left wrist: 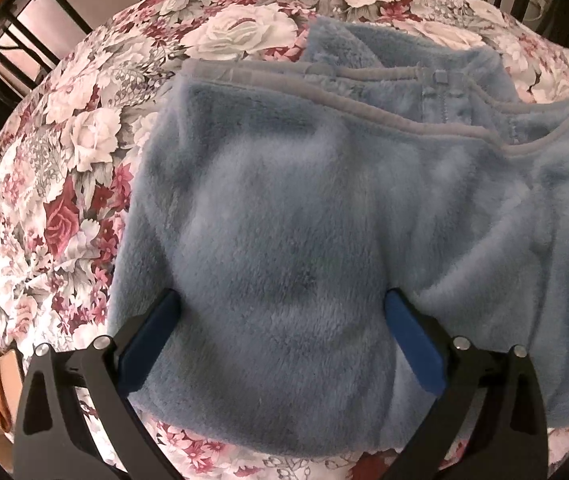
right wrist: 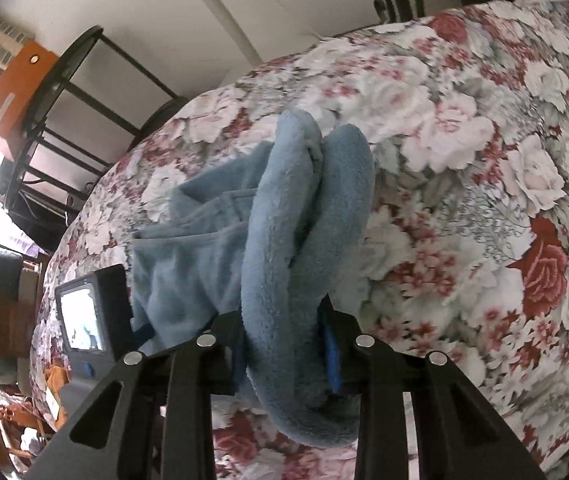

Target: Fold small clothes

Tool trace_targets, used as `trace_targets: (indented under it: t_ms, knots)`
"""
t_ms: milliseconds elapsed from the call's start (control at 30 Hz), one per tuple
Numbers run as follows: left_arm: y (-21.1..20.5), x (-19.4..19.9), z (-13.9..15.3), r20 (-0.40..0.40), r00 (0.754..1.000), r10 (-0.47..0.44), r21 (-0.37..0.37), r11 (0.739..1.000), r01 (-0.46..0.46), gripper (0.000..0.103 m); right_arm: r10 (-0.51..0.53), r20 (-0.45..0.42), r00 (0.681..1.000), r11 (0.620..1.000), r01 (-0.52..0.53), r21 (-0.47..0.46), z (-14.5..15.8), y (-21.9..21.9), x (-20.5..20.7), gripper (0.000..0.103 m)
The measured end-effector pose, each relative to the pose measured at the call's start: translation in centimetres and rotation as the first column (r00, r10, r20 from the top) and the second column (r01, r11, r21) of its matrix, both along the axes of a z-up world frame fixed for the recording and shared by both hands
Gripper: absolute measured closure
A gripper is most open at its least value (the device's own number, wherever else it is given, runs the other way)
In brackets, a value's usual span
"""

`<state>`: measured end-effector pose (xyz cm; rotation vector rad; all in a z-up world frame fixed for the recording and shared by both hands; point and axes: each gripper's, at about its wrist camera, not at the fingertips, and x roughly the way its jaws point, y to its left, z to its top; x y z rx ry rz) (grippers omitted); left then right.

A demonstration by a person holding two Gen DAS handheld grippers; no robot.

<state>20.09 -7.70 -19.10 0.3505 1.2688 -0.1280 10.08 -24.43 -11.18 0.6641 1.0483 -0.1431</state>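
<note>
A light blue fleece garment (left wrist: 284, 208) with a grey-trimmed edge and a zipper (left wrist: 440, 96) lies on a floral bedspread (left wrist: 68, 152). My left gripper (left wrist: 282, 320) is open, its blue-padded fingers (left wrist: 152, 344) spread over the fleece and resting on it. My right gripper (right wrist: 284, 344) is shut on a bunched fold of the same blue fleece (right wrist: 284, 240) and holds it raised above the floral bedspread (right wrist: 484, 200). The rest of the garment trails to the left in the right wrist view.
A black metal bed frame (left wrist: 24, 32) runs along the far edge of the bed. The left gripper's camera body (right wrist: 88, 312) shows at the left in the right wrist view. An orange box (right wrist: 12, 92) sits on a black rack beyond the bed.
</note>
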Motion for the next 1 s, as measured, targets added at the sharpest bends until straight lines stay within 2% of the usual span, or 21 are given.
trace_targets:
  t_ms: [133,333,500,600,700,800,867,933,1000]
  knots:
    - [1.6,0.2,1.3,-0.002,1.000,0.031,-0.038,0.999,-0.031,0.004,0.050,0.001,0.999,0.997,-0.050,-0.057,1.5,3.1,1.0,0.074]
    - [5.3,1.1,3.5,-0.034,0.994,0.104,-0.137,0.985,-0.108,0.004,0.083,0.011,0.996,0.994,-0.082,-0.066,3.0,6.9,2.4,0.075]
    - [7.5,1.1,4.9,-0.024,0.994,0.102,-0.151,0.983,-0.105,0.005,0.126,0.030,0.992,0.990,-0.124,-0.074,4.4,10.8,3.9,0.076]
    - [10.4,1.6,5.7,0.001,0.989,0.150,-0.135,0.980,-0.149,0.005,0.169,0.044,0.985,0.981,-0.164,-0.100,4.8,13.6,4.9,0.076]
    - [13.5,2.2,5.2,-0.032,0.982,0.186,-0.150,0.971,-0.188,0.005,0.222,0.037,0.974,0.970,-0.216,-0.115,4.0,16.1,5.9,0.076]
    - [16.1,2.0,4.4,-0.036,0.978,0.206,-0.137,0.968,-0.209,0.005,0.265,0.010,0.964,0.959,-0.262,-0.107,1.9,18.3,7.1,0.076]
    - [18.3,2.2,3.9,-0.041,0.975,0.218,-0.127,0.967,-0.222,0.005,0.312,-0.039,0.949,0.944,-0.315,-0.096,-0.3,19.6,7.9,0.076]
    - [20.1,2.3,3.4,-0.050,0.971,0.234,-0.116,0.964,-0.238,0.005,0.313,-0.075,0.947,0.945,-0.318,-0.077,-2.5,20.0,8.4,0.074]
    - [21.9,2.3,2.7,-0.057,0.968,0.243,-0.094,0.964,-0.247,0.005,0.318,-0.074,0.945,0.945,-0.322,-0.055,-3.6,20.2,8.8,0.071]
